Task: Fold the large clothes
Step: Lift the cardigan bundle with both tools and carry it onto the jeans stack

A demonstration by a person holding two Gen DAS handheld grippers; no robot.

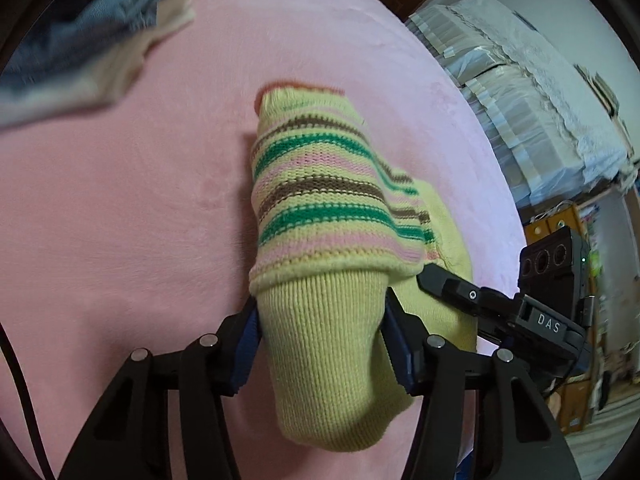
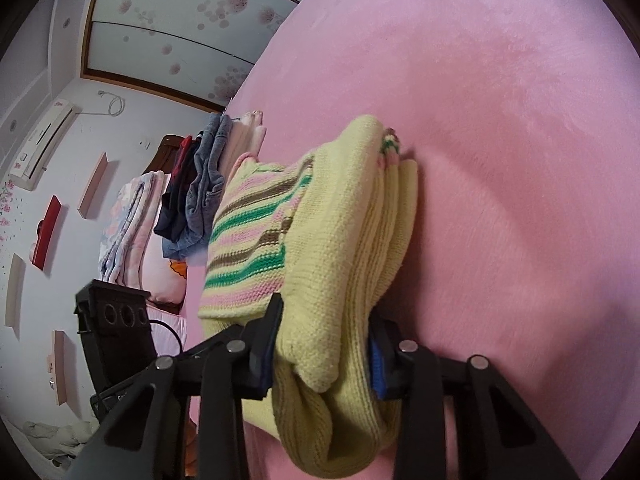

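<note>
On the pink bed cover point(image 1: 120, 220), toward its right-hand edge as the left wrist view shows it, lies one knitted yellow sweater point(image 1: 320, 216) with green, pink and brown stripes, already doubled into a thick bundle. Both tools have hold of it. The left gripper point(image 1: 324, 332) has its blue-padded jaws clenched on a plain yellow fold at the near end of the bundle, the knit bulging between and below the pads. The right gripper point(image 2: 324, 344) has its jaws pressed against the stacked yellow layers on the other side; in the left view its black body point(image 1: 500, 312) reaches in from the right, touching the sweater's lower edge.

Two grips on one bundle make sense, I judge: the folded layers are bulky and springy, and pinching them at two places keeps the stack from sliding apart while it is lifted or turned for a last fold or carried to the pile. The striped panel faces up and the plain back wraps beneath it, so the folding looks well advanced.

Farther along the cover, near its far edge, sits a pile of other clothes point(image 2: 208, 184), folded; several pieces show, blue-grey, dark and pale, but their exact count cannot be told. Beside them rests one stack of pale bedding point(image 2: 128, 224).
</note>
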